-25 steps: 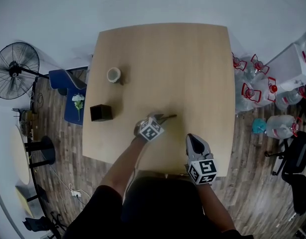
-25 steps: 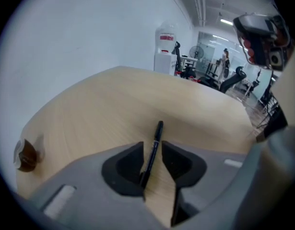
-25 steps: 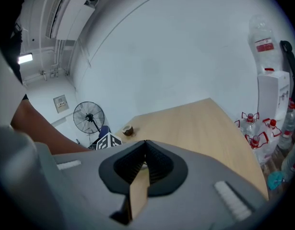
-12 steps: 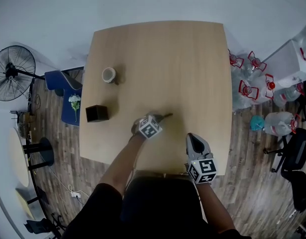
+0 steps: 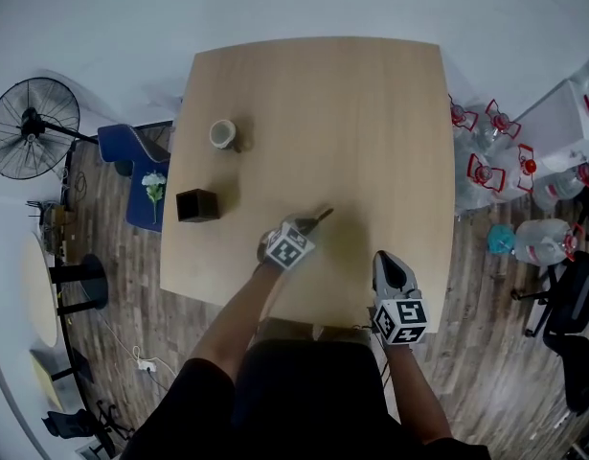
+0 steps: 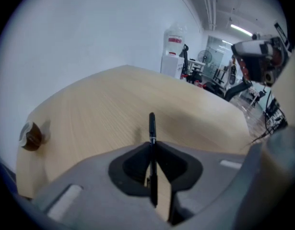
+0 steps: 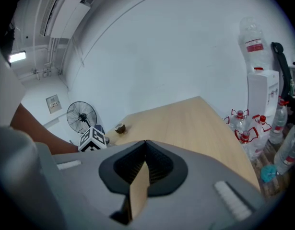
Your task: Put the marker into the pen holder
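The black marker (image 5: pixel 320 218) lies slanted on the wooden table (image 5: pixel 371 103), just right of centre. My left gripper (image 5: pixel 304 224) is over its near end and its jaws are closing. In the left gripper view the marker (image 6: pixel 151 128) runs straight out between the jaws of the left gripper (image 6: pixel 152 145), and the tips touch it on both sides. The pen holder (image 5: pixel 197 205), a small black box, stands near the table's left edge, well left of that gripper. My right gripper (image 5: pixel 392 268) hovers at the front right edge, shut and empty, and the right gripper (image 7: pixel 145 143) has its jaws together in its own view.
A brown cup (image 5: pixel 222 134) stands behind the pen holder, and the cup (image 6: pixel 31 134) also shows at the left of the left gripper view. Several water bottles (image 5: pixel 495 151) stand on the floor to the right. A fan (image 5: pixel 31 127) and a blue chair (image 5: pixel 131 156) are on the left.
The left gripper's jaws have come in around the marker, whose far end now points a little more upward. The right gripper has shifted slightly right and nearer to me.
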